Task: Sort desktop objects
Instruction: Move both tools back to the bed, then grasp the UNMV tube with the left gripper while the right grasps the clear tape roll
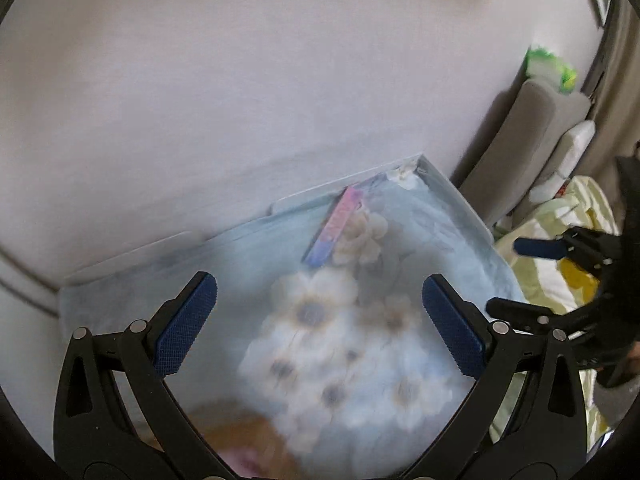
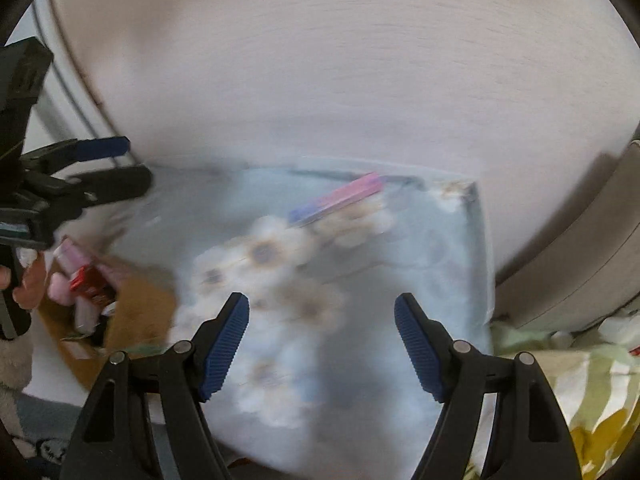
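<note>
Both views are blurred by motion. A pale blue desk mat with white flowers (image 1: 332,320) (image 2: 304,280) covers the desktop. A pink and purple flat bar (image 1: 336,224) (image 2: 340,198) lies near its far edge. My left gripper (image 1: 320,320) hangs open over the flowers with nothing between its fingers; it also shows at the left of the right wrist view (image 2: 120,164). My right gripper (image 2: 322,344) stands open above the mat, empty, and appears at the right edge of the left wrist view (image 1: 508,276). A brown box (image 2: 112,312) at the left holds pink and red small items.
A white wall (image 1: 280,100) stands behind the desk. A grey cushioned headboard (image 1: 516,144) and a green and yellow striped quilt (image 2: 580,400) lie to the right of the desk. A person's hand (image 2: 28,284) grips the left tool.
</note>
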